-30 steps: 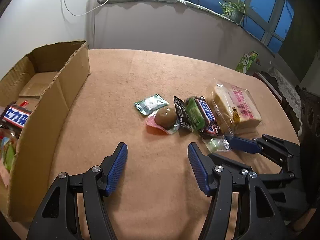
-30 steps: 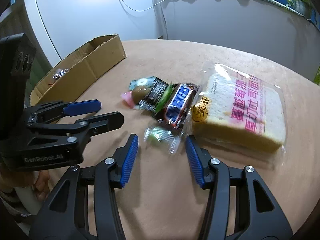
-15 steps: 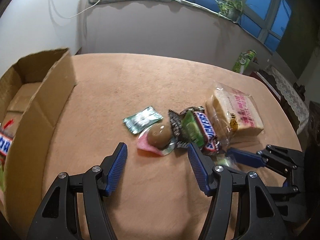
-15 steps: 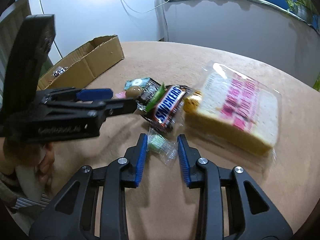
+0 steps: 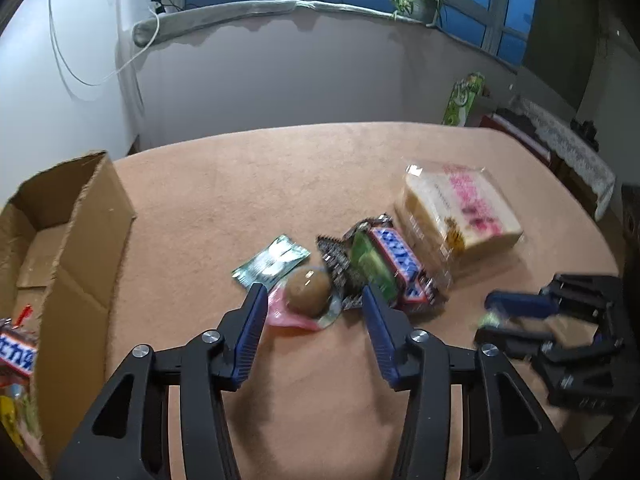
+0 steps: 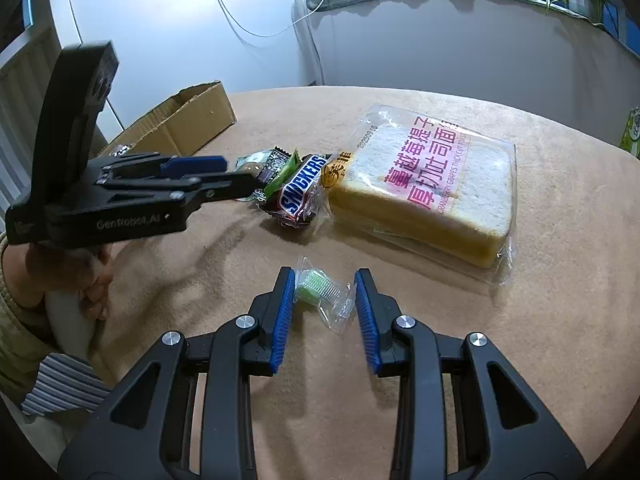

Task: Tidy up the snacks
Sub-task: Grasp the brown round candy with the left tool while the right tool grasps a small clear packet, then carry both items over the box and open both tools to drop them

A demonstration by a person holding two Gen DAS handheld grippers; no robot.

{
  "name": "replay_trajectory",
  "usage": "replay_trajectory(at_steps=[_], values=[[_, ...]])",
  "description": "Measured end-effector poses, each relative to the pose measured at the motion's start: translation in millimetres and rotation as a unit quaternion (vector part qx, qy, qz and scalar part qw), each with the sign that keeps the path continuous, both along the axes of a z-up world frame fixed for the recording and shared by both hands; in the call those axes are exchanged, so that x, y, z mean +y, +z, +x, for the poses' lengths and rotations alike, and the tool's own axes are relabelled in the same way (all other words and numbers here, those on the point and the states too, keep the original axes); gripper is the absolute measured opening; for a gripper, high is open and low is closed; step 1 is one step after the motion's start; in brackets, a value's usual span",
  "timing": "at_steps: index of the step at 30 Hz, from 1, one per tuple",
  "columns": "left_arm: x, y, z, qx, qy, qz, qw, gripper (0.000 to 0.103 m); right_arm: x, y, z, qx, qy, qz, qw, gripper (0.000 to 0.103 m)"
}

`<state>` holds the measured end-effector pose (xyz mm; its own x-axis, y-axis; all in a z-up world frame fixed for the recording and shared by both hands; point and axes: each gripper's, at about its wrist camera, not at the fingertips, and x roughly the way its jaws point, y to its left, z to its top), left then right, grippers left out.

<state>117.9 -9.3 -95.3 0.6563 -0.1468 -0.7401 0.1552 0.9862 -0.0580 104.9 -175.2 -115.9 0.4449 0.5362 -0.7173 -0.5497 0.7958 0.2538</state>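
The worktop [image 6: 560, 208] is a plain peach-tan cloth. The box [image 5: 88, 240] is brown cardboard. The bread [image 6: 432, 184] is pale with a yellow crust, in a clear bag printed with pink characters. The Snickers [image 6: 302, 192] wrapper is brown with blue letters edged in white and red. The candy [image 6: 320, 286] is pale green in clear wrap. The egg [image 5: 310, 290] is brown on a pink pack. The sachet [image 5: 272, 262] is green and white. Each tool [image 6: 324, 314] [image 5: 312, 324] is black with blue ribbed pads.
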Motion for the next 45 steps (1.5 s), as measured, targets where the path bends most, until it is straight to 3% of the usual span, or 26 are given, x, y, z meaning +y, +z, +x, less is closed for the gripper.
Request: replay_trajectory(at_steps=[3,8,17,19,25,39,45], values=[[1,-3,1,0.006,0.004,0.013,0.9999,0.048,-1,-1,1,0.0,0.0,0.005,1.0,0.032],[-6,-10,11,0.019,-0.006,0.036,0.9992,0.039,-5,-3,1,0.001,0.002,0.01,1.0,0.032],[-15,-5,27,0.012,-0.04,0.037,0.9984,0.039,-8,-4,3,0.002,0.003,0.015,1.0,0.032],[-15,-5,27,0.011,-0.04,0.036,0.9985,0.029,-8,-4,3,0.001,0.004,0.015,1.0,0.032],[-13,-5,23,0.009,-0.04,0.016,0.999,0.025,-10,-2,-1,-0.008,-0.001,0.013,1.0,0.032],[-9,19,-53,-0.039,-0.008,-0.044,0.9983,0.025,-17,17,-23,-0.032,-0.03,0.018,0.999,0.032],[-10,46,-76,-0.071,-0.017,-0.049,0.9961,0.025,-20,47,-35,-0.065,-0.045,0.016,0.997,0.032]])
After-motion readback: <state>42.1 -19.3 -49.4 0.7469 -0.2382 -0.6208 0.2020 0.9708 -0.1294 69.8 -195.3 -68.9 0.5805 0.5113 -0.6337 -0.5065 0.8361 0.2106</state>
